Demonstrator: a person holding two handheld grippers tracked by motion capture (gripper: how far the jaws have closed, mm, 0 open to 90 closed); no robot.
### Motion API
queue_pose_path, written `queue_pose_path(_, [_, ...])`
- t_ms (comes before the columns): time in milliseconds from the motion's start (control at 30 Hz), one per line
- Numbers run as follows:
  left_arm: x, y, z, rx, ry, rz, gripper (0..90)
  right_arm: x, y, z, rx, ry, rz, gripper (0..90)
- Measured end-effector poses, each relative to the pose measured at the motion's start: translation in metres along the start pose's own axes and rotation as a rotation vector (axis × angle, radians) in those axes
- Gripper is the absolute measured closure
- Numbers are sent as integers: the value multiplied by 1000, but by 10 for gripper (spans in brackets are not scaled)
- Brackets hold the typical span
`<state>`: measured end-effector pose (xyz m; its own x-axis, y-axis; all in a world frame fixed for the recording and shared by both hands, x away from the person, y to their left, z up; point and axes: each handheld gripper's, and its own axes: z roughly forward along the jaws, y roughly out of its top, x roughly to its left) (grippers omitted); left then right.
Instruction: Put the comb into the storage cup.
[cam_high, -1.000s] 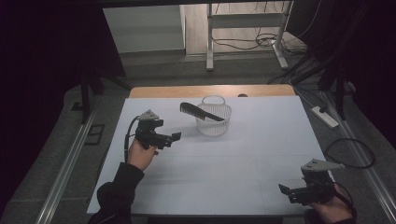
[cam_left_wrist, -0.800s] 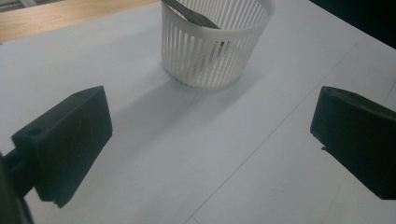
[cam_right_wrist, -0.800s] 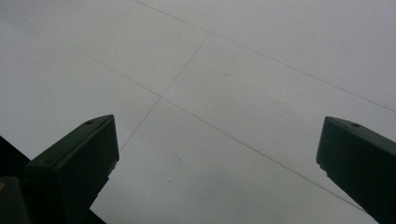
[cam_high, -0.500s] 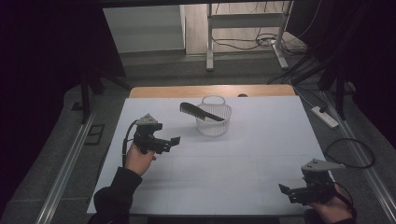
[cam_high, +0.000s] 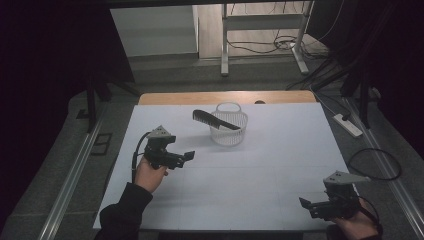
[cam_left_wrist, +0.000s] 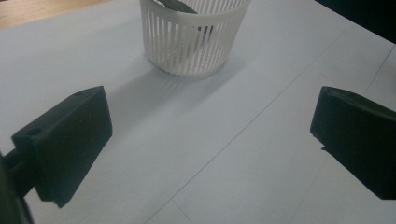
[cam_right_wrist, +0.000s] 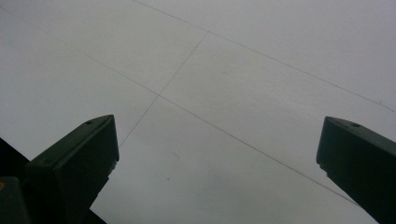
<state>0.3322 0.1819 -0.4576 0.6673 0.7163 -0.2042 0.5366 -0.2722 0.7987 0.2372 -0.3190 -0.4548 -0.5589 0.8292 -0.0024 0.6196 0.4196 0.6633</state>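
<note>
A white slatted basket (cam_high: 229, 125) stands on the white table (cam_high: 260, 165) toward the back centre. A black comb (cam_high: 212, 120) leans in it, one end sticking out over the rim to the left. My left gripper (cam_high: 187, 156) hovers left of and nearer than the basket, open and empty, pointing right. In the left gripper view the basket (cam_left_wrist: 191, 35) stands ahead between the wide-apart jaws, the comb (cam_left_wrist: 180, 5) showing inside it. My right gripper (cam_high: 306, 204) is at the front right corner, open, with bare table between its jaws in the right gripper view.
A wooden strip (cam_high: 225, 96) edges the table's far side. A power strip (cam_high: 347, 125) and a cable loop (cam_high: 375, 162) lie on the floor to the right. A metal frame (cam_high: 260, 35) stands beyond the table.
My left gripper has drawn back toward the front of the table, away from the basket. The right gripper has stayed put.
</note>
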Motion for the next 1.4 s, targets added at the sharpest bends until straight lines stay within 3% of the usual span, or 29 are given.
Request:
queue_pose_path(967, [-14, -24, -24, 3, 9, -10, 0, 0, -2, -3, -2, -10, 8, 0])
queue_pose_path(1400, [-15, -37, -37, 9, 34, -24, 0, 0, -2, -3, -5, -5, 9, 0])
